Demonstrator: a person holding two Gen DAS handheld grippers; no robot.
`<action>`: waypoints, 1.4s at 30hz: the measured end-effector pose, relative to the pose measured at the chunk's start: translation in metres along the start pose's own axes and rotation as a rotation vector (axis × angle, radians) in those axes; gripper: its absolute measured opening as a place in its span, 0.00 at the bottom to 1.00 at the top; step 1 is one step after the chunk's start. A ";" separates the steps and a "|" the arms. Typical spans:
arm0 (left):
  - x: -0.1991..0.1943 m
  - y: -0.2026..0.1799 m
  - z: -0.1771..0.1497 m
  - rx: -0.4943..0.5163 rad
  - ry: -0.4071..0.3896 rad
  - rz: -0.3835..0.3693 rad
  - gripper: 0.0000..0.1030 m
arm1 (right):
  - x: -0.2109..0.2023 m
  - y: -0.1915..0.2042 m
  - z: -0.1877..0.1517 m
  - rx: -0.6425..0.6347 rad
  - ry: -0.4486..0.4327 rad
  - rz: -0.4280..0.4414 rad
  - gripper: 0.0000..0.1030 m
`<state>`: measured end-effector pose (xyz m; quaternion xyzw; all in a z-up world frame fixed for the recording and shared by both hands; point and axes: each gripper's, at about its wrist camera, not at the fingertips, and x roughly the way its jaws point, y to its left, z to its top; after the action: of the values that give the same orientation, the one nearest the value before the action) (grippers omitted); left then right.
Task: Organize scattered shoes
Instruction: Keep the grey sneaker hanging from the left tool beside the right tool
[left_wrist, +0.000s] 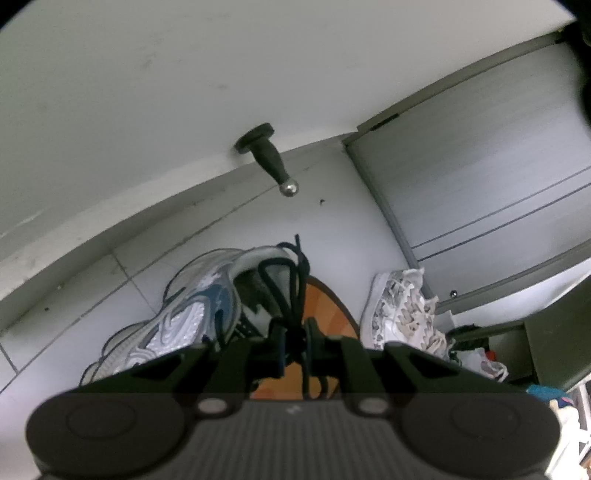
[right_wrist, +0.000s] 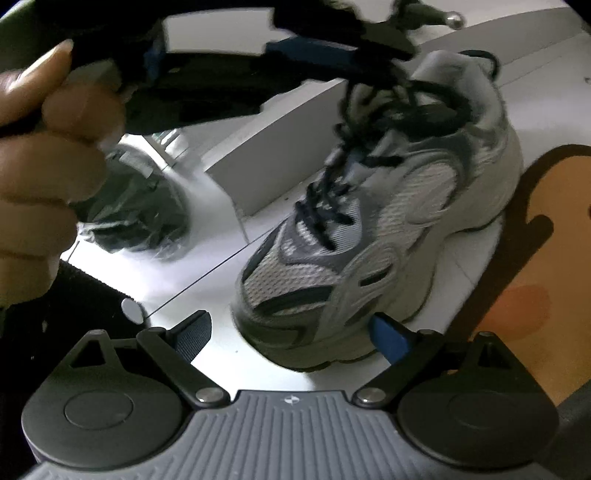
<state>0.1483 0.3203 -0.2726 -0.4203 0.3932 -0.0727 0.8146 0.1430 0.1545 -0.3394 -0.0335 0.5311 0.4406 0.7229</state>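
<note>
Left gripper (left_wrist: 293, 345) lifts a grey-and-blue running shoe (right_wrist: 373, 229) by its black laces (left_wrist: 295, 295)

Its jaws are clenched on the laces, and the shoe hangs tilted just above the tiled floor (left_wrist: 110, 288), beside the edge of an orange mat (left_wrist: 321, 310) and near the white wall with its black doorstop (left_wrist: 269, 158). The right gripper (right_wrist: 291, 334) is released, jaws wide apart on either side of the shoe's toe, touching nothing. A white patterned sneaker (left_wrist: 399, 306) lies on the floor by the cabinet corner, well apart from the lifted shoe. The step in hand looks like carrying this shoe to its place. Laces let a shoe swing, so the next move calls for a slow carry, perhaps with the right gripper steadying the toe.
</note>
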 end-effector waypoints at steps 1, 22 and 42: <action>-0.001 0.002 0.000 -0.008 -0.004 -0.001 0.10 | -0.004 -0.006 0.001 0.016 -0.006 -0.011 0.93; -0.006 0.002 0.000 -0.002 0.008 -0.005 0.10 | 0.001 0.000 0.010 0.028 0.013 -0.024 0.78; -0.006 0.001 0.001 -0.001 0.021 0.038 0.58 | -0.059 0.004 0.014 0.052 0.016 -0.036 0.89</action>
<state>0.1445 0.3237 -0.2693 -0.4124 0.4095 -0.0615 0.8114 0.1478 0.1285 -0.2841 -0.0278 0.5476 0.4131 0.7271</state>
